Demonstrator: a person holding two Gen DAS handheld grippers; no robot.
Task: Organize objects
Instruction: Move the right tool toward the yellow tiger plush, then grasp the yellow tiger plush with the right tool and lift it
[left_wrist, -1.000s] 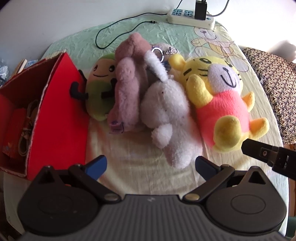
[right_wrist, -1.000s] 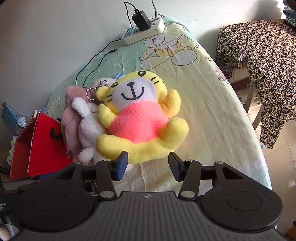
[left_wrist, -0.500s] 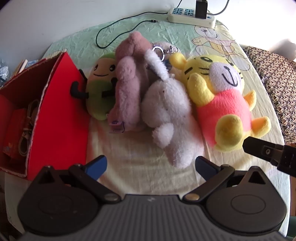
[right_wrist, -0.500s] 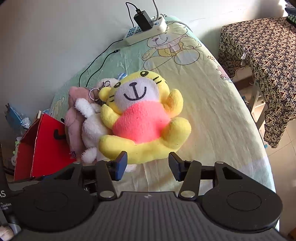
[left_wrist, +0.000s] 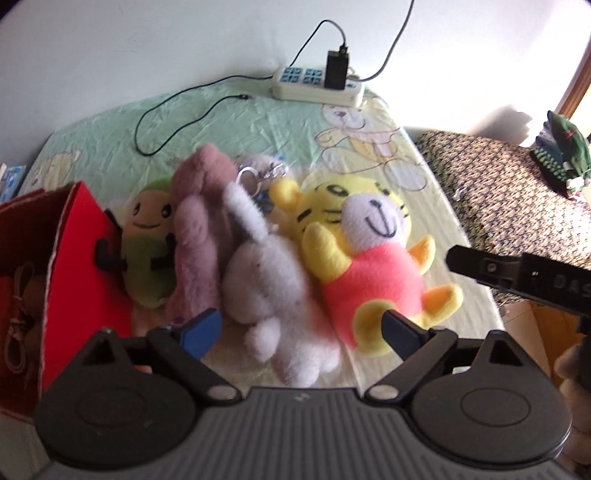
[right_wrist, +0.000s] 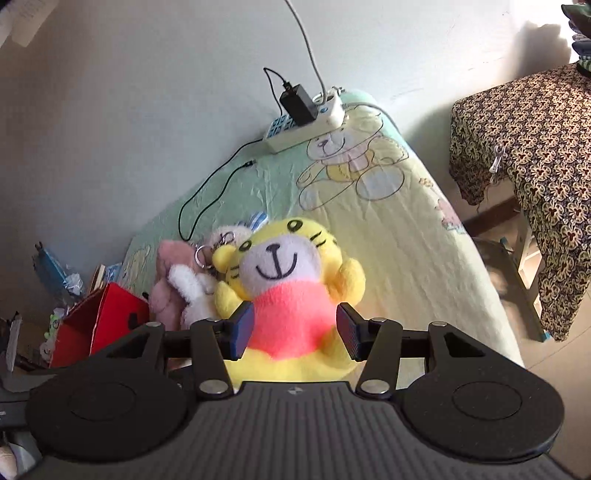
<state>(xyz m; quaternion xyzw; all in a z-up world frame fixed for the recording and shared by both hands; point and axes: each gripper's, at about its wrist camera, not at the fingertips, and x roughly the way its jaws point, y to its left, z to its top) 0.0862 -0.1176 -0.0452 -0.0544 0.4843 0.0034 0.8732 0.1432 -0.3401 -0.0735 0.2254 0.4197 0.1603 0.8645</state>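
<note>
On the bed, 2 empty grippers: the right gripper (right_wrist: 293, 330) half-open, straddling the tiger plush (right_wrist: 291, 280) to grasp; the left gripper (left_wrist: 301, 330), just narrowing, over the white plush (left_wrist: 273, 291).

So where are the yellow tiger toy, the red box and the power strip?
yellow tiger toy (right_wrist: 284, 321): right wrist view, on its pink belly.
red box (left_wrist: 79, 266): left wrist view, on its red side wall.
power strip (left_wrist: 317, 86): left wrist view, on its white casing.

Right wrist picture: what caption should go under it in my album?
Open right claw framing the yellow tiger plush on the bear-print sheet, red box beside the pile.
</note>
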